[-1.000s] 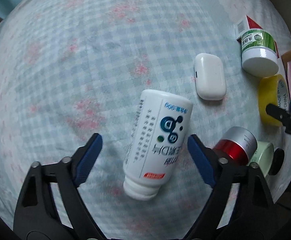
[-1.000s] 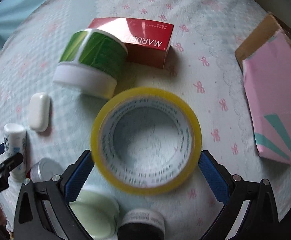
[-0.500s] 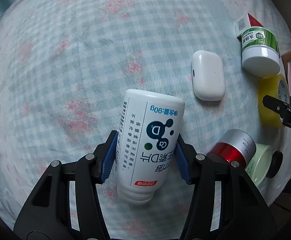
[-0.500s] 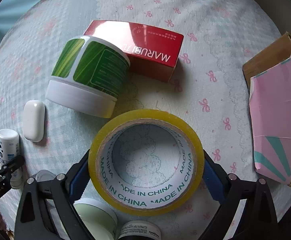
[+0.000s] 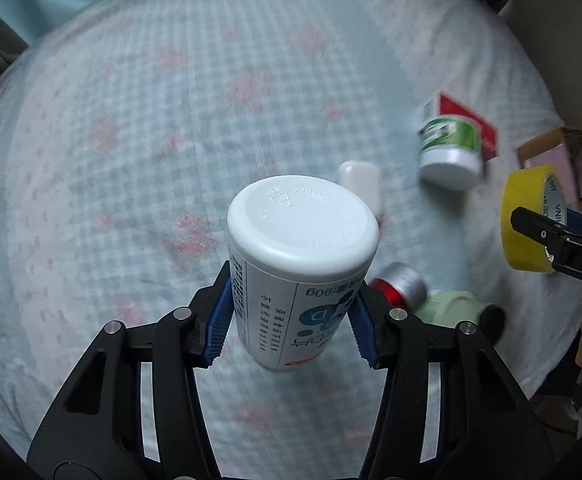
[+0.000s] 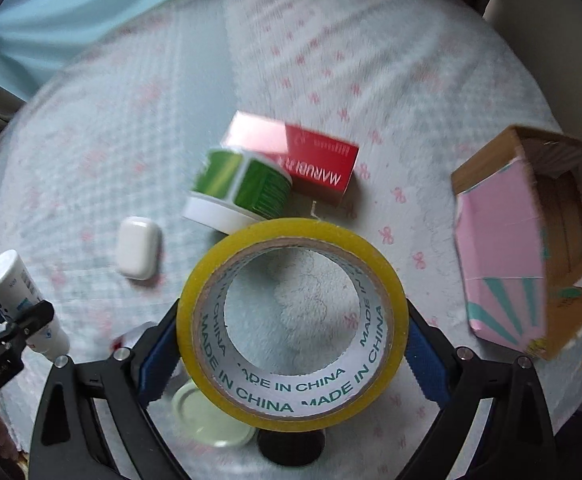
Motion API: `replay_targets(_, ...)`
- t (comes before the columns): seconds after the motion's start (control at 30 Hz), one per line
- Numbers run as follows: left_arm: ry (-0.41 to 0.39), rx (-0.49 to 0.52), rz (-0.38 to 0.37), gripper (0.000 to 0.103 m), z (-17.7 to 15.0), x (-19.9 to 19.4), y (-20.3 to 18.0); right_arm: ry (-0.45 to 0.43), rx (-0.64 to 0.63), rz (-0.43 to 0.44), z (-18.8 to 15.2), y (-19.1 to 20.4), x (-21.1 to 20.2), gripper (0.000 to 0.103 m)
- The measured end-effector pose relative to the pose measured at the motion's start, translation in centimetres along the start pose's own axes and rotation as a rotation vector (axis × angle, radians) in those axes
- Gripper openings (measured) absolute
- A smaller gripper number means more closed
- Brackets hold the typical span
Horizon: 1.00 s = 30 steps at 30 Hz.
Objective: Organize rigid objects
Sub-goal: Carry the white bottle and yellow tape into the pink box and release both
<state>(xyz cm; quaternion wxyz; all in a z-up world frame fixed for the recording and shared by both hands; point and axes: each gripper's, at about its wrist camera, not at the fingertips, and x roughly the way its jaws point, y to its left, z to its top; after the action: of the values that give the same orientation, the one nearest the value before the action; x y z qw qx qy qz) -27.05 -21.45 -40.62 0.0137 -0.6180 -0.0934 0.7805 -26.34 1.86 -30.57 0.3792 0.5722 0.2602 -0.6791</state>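
open cardboard box [image 6: 563,240], right view only

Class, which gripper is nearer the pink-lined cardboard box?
Right. The right gripper, holding the yellow tape roll, hangs beside the box; the left gripper is across the bed.

1. Left wrist view: looks steeply down along the left gripper [image 5: 291,322] fingers, close on the white bottle [image 5: 299,256], high above the checked bedspread [image 5: 131,160].
2. Right wrist view: also faces steeply down, close on the yellow tape roll [image 6: 291,322] in the right gripper [image 6: 291,340], cloth far below.
3. Shared: green-labelled jar [image 5: 449,148] [image 6: 239,192] as landmark, red box [image 5: 467,120] [image 6: 315,160] just behind it, white case [image 5: 361,184] [image 6: 137,248] beside it.
4. Cross-sight: tape at the right edge of the left view; bottle at the left edge of the right view.
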Motion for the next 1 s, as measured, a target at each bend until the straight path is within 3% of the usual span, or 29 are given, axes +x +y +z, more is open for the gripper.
replay_targets(0.03,-0.008,-0.001,0.000,0.048,0.8,-1.4,-1.4,-0.014,0.004,0.009,-0.4,-1.8,1.1,0.096)
replay_targets(0.17,-0.072,0.020,-0.010,0.048,1.0,-6.1,-3.4,-0.075,0.010,0.041,1.1,-2.7,-1.9,0.096)
replay_targets(0.37,-0.153,0.052,-0.024,0.048,3.2,-11.8,-9.7,-0.155,-0.012,0.065,1.2,-5.7,-7.7,0.096)
replay_targets(0.63,-0.240,0.026,-0.053,0.048,5.2,-16.9,-21.9,-0.233,-0.082,0.102,1.9,-17.0,-13.5,0.096)
replay_targets(0.8,-0.234,-0.054,-0.099,0.048,6.6,-16.4,-29.7,-0.214,-0.144,0.090,3.0,-25.1,-14.4,0.096)
replay_targets(1.0,-0.178,-0.115,-0.140,0.048,9.3,-12.7,-38.2,-0.154,-0.224,0.062,4.9,-33.2,-11.5,0.096)
